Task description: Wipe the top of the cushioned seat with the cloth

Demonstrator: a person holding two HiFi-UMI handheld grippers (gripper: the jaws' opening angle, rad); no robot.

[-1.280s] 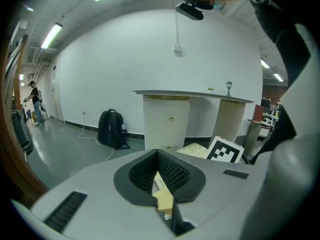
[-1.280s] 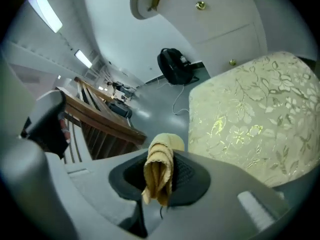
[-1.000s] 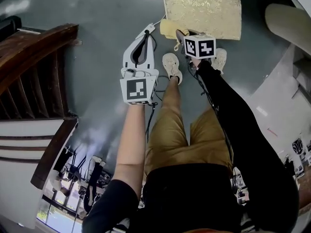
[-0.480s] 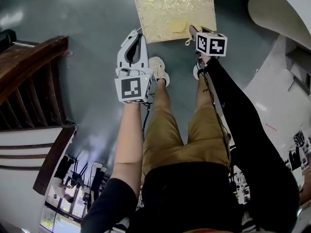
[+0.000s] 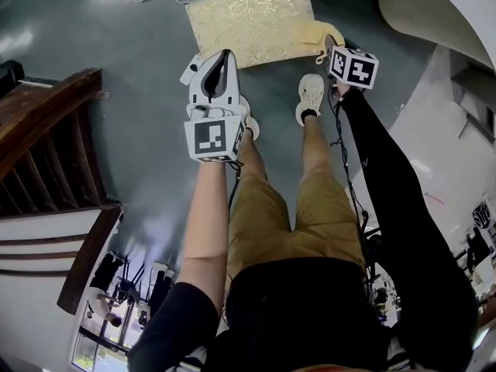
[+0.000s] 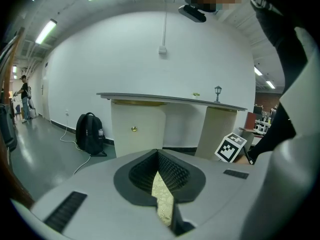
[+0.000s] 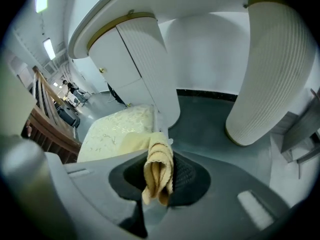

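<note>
Grey floor (image 5: pixel 132 76), white pillars behind. Cushioned seat (image 5: pixel 248 18) with gold-patterned top stands on floor. Right claw (image 5: pixel 332 45) clamped on yellow cloth (image 5: pixel 313 31), cloth lying on seat's right edge. Left claw (image 5: pixel 225 56) closed, empty, over seat's near edge.

The left gripper (image 6: pixel 158 154) is viewed along its ribbed black fingers (image 6: pixel 179 173), which are closed together at the tips. Through the narrow slit between them, a strip of the cream, patterned cushioned seat (image 6: pixel 163 198) is glimpsed. Beyond the fingers a white counter (image 6: pixel 170 101) is set against the wall, with a small lamp (image 6: pixel 217 91) placed on it. To the left of the fingers a black backpack (image 6: pixel 90 134) is seen on the floor. To their right a marker cube (image 6: pixel 231 147) is shown beside a black sleeve (image 6: pixel 280 129).
</note>
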